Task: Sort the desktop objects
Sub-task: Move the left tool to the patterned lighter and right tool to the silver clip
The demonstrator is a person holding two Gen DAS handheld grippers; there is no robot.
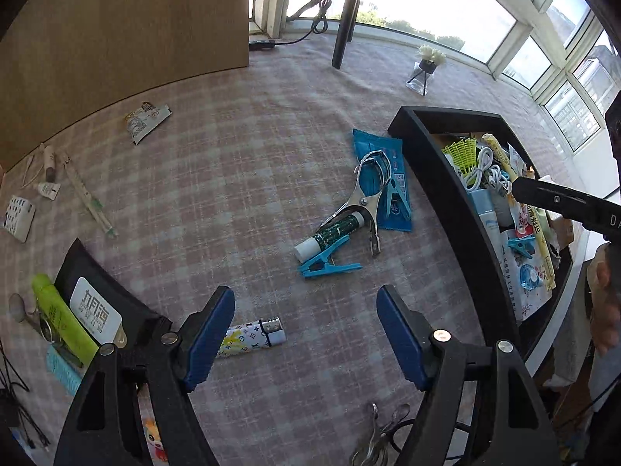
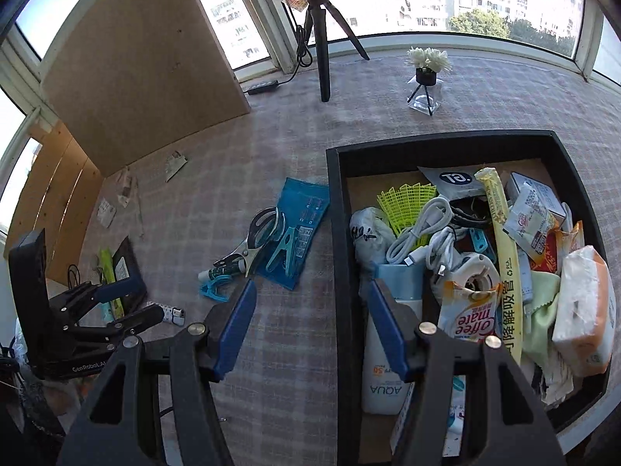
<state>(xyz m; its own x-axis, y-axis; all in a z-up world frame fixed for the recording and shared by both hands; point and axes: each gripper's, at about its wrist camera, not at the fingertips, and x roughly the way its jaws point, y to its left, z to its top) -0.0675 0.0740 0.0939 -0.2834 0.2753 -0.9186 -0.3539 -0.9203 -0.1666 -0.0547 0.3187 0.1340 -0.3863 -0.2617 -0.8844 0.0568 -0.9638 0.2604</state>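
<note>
Roughly halfway, judging by the spread.

Holding nothing in the left tongs point(image 1: 304, 306): spread wide, angled down over bare table point(image 1: 240, 163). Just off their nine o'clock tip, a patterned lighter point(image 1: 254, 336) lying flat. At twelve o'clock, near, a loose heap not yet sorted: a blue peg point(image 1: 328, 266) touching a green-and-white tube point(image 1: 330, 233), scissors point(image 1: 366, 194) laid across that tube, and under the scissors a blue packet point(image 1: 378, 143) with a second peg point(image 1: 398, 200) on it. Further out, toward ten o'clock, more strays, well apart from one another: a sachet point(image 1: 147, 120), a long thin wrapper point(image 1: 85, 194), small bottles point(image 1: 48, 188), a white box point(image 1: 17, 217). At eight o'clock, a small black box point(image 1: 89, 264) with a green stick point(image 1: 62, 310) just beside it. At six o'clock, close under the tongs, a metal clip point(image 1: 378, 439).

Likewise nothing in the right tongs point(image 2: 312, 291): parted, hovering above the left wall of the black tray point(image 2: 333, 233). From one to three o'clock, inside that tray, the finished share: a sunscreen bottle point(image 2: 382, 380), a white cable point(image 2: 427, 229), a yellow-green shuttlecock point(image 2: 403, 200), a coffee sachet point(image 2: 469, 318), a tissue pack point(image 2: 582, 303), all piled loosely and touching, nearly filling it.

Left to do, at a guess: the heap, the lighter, the far strays. Cannot tell whether the small black box serves as a second sorting place.
</note>
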